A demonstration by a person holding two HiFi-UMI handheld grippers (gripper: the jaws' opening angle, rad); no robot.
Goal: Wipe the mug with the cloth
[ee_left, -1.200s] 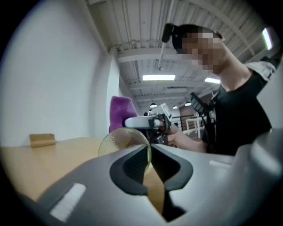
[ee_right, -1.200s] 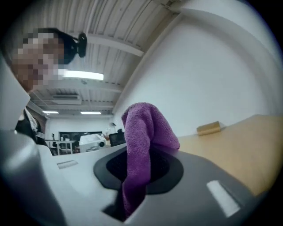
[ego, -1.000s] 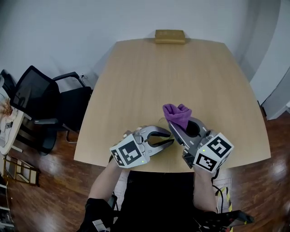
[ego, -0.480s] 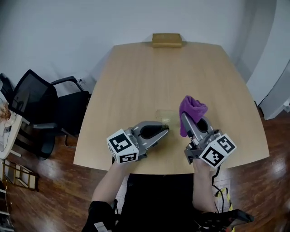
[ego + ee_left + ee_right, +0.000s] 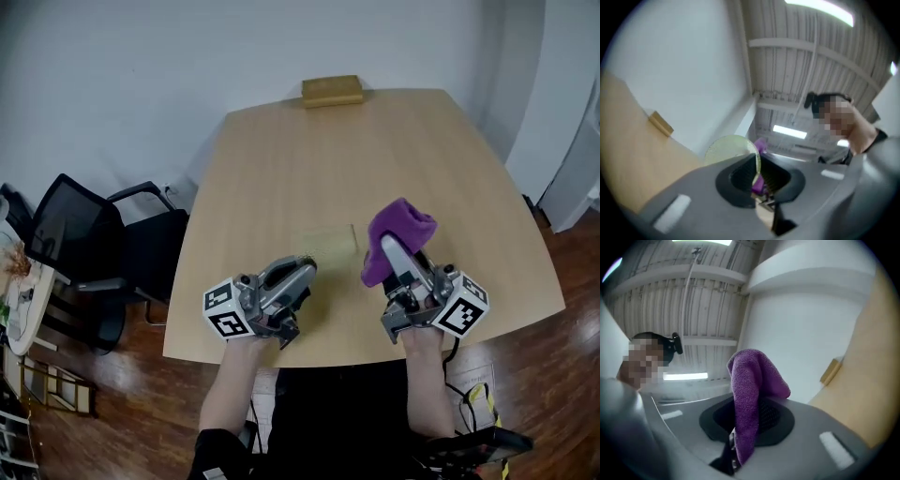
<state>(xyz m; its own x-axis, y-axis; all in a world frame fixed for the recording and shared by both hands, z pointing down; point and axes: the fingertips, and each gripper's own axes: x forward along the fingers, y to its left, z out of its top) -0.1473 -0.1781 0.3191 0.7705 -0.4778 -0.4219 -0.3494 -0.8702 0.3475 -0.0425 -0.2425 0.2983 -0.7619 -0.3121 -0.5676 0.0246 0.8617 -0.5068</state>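
- Left gripper [image 5: 305, 265]: jaws nearly together, clamped on the thin wall of the mug [image 5: 724, 147].
- Mug [image 5: 330, 246]: clear, yellow-green tint, faint in the head view; held over the near part of the table [image 5: 375, 150].
- Right gripper [image 5: 389, 251]: jaws clamped on the cloth [image 5: 750, 380].
- Cloth [image 5: 401, 225]: purple, bunched, standing up past the jaw tips, just to the right of the mug.
- Box [image 5: 332, 91]: tan, at the table's far edge.
- Chair [image 5: 84, 234]: black, left of the table.
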